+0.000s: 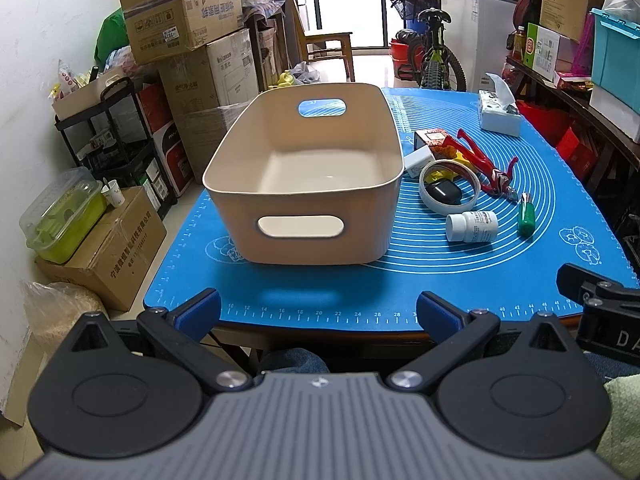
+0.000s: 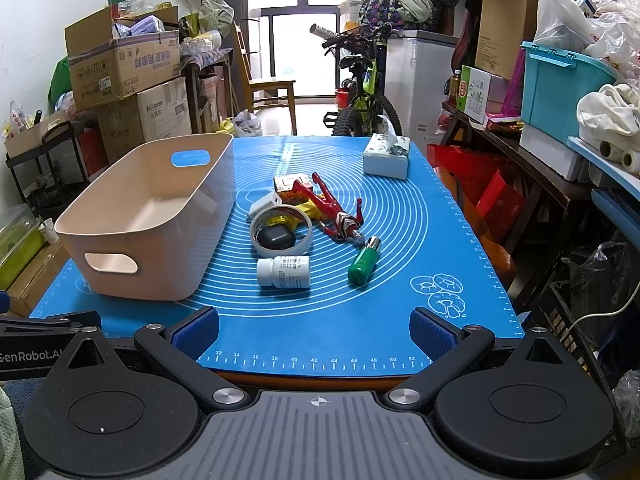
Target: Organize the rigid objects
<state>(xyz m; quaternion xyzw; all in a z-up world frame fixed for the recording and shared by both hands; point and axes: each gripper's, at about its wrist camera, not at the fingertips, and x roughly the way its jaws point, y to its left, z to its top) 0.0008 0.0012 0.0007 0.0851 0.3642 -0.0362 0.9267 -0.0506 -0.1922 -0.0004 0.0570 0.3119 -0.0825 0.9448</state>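
Observation:
An empty beige bin (image 1: 304,196) (image 2: 132,216) stands on the left of the blue mat (image 1: 440,280) (image 2: 360,304). To its right lie a white pill bottle (image 1: 472,226) (image 2: 283,272), a green bottle (image 1: 525,216) (image 2: 363,262), a tape roll (image 1: 450,188) (image 2: 280,230) around a black case (image 2: 276,238), a red figure (image 1: 484,164) (image 2: 336,210), a white adapter (image 1: 419,159) (image 2: 266,202) and a small printed box (image 1: 434,140) (image 2: 290,186). My left gripper (image 1: 318,308) is open and empty at the mat's near edge. My right gripper (image 2: 314,330) is open and empty, in front of the bottles.
A tissue box (image 1: 498,112) (image 2: 387,156) sits at the mat's far right. Stacked cardboard boxes (image 1: 188,40) stand left of the table, a bicycle (image 2: 364,96) behind it, and loaded shelves (image 2: 560,120) to the right.

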